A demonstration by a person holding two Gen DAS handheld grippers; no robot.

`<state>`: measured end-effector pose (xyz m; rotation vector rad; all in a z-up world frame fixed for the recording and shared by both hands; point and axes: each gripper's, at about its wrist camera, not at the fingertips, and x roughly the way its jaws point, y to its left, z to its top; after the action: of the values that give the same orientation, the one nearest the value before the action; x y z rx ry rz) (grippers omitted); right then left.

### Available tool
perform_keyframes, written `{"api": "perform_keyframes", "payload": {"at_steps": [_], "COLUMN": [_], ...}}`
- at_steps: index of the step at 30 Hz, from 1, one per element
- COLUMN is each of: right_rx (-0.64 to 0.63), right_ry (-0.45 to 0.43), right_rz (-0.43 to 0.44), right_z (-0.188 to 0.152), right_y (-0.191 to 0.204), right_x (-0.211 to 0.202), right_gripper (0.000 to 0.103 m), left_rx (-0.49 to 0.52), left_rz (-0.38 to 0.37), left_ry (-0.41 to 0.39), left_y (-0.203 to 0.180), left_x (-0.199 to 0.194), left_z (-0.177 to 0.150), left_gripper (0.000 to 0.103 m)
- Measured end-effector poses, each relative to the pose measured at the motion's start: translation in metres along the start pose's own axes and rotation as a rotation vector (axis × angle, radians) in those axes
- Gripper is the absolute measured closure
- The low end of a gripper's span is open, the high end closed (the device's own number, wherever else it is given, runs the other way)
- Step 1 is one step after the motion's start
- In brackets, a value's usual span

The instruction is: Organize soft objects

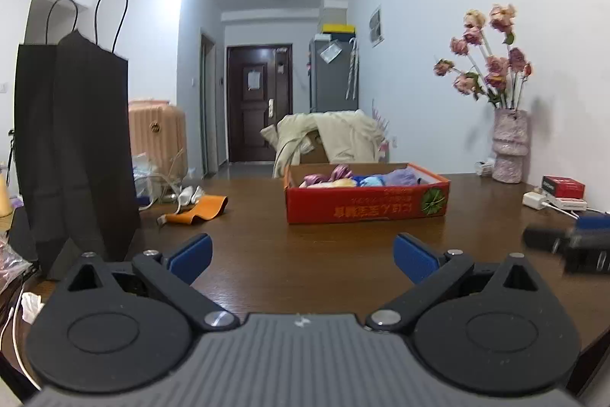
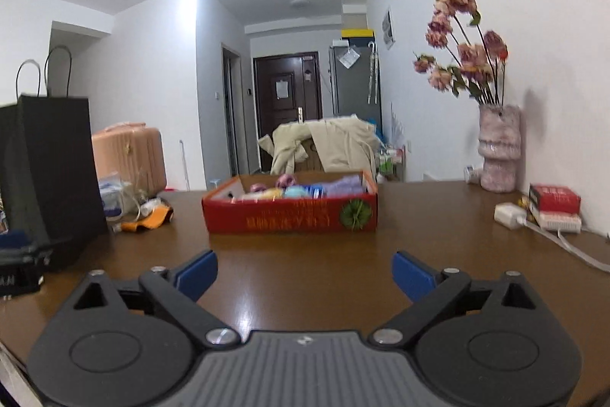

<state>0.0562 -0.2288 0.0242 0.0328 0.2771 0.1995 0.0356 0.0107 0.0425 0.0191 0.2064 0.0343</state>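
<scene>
A red cardboard box stands on the brown wooden table, and it also shows in the right wrist view. It holds several soft coloured items, purple, yellow and blue. My left gripper is open and empty, low over the table in front of the box. My right gripper is open and empty too, facing the box. The right gripper appears blurred at the right edge of the left wrist view. An orange soft strap lies left of the box.
A black paper bag stands at the left. A pink vase with dried flowers stands at the right wall beside a red packet and white charger. A pink suitcase and a chair with a beige coat stand beyond the table.
</scene>
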Motion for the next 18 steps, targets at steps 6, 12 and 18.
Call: {"api": "perform_keyframes", "payload": {"at_steps": [6,12,18], "right_rx": [-0.016,-0.022,-0.033], "right_ry": [-0.019,-0.014,-0.013], "right_rz": [0.014,0.018,0.026], "right_z": [-0.0005,0.001,0.0021], "right_y": [0.0008,0.002,0.0019], "right_x": [-0.0003,0.0032,0.004], "right_gripper": [0.004,0.0,0.0], "left_rx": [-0.002,-0.011,-0.026], "left_rz": [-0.028,-0.002,0.002], "left_ry": [-0.002,-0.023,-0.021], "left_y": [-0.002,0.0015,0.0047], "left_x": [-0.0028,-0.0017,-0.0011], "left_z": [-0.0082,-0.0048,-0.0041], "left_gripper": [0.0,0.0,0.0]}}
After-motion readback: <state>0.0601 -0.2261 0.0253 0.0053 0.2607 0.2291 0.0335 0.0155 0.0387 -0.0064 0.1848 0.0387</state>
